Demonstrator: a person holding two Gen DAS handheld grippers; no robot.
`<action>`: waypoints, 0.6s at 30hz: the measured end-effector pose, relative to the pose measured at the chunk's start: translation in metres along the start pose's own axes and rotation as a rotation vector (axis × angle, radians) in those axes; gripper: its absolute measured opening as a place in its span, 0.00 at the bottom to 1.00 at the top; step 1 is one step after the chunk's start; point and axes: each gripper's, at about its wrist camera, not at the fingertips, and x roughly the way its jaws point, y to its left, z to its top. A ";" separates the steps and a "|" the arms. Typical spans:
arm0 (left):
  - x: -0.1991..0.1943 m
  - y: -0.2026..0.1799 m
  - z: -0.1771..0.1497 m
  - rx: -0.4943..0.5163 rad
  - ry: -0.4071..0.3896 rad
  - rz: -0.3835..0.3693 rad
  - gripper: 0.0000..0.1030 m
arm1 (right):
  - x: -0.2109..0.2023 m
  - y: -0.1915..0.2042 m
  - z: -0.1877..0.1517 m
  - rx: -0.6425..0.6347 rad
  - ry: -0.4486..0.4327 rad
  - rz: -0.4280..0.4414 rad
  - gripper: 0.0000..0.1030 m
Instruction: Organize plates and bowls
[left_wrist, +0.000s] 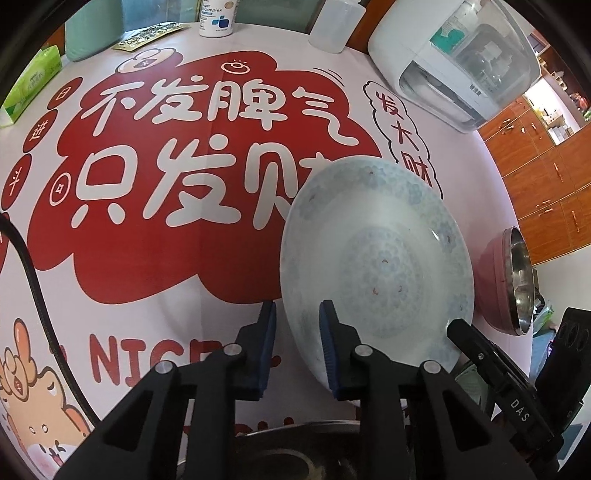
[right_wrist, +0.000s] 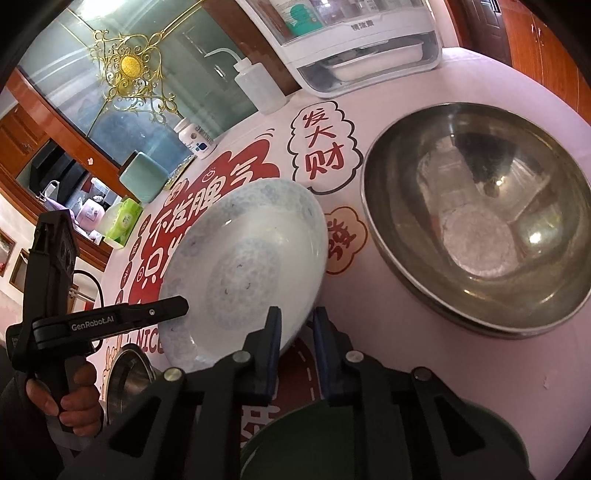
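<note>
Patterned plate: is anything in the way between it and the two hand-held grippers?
Nothing visible does. The left hand-held gripper and the right hand-held gripper each already have the rim of the patterned plate between their blue pads. The steel bowl sits apart, off to one side.

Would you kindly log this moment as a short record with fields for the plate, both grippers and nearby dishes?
plate: blue-patterned white plate, on the printed tablecloth
left gripper: shut on the plate's near rim
right gripper: shut on the plate's rim, on the opposite side
steel bowl: to the plate's right, apart from it, in a pink outer bowl
green dish: under the right gripper, partly hidden
</note>
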 end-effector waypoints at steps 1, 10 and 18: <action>0.001 0.000 0.000 -0.002 0.000 -0.003 0.18 | 0.000 0.000 0.000 0.001 -0.001 0.001 0.17; 0.008 -0.004 0.001 0.003 -0.003 -0.008 0.15 | 0.001 0.002 0.001 -0.004 -0.006 -0.008 0.17; 0.006 -0.005 0.001 0.021 -0.009 0.001 0.14 | 0.002 0.005 0.002 -0.032 0.006 -0.019 0.17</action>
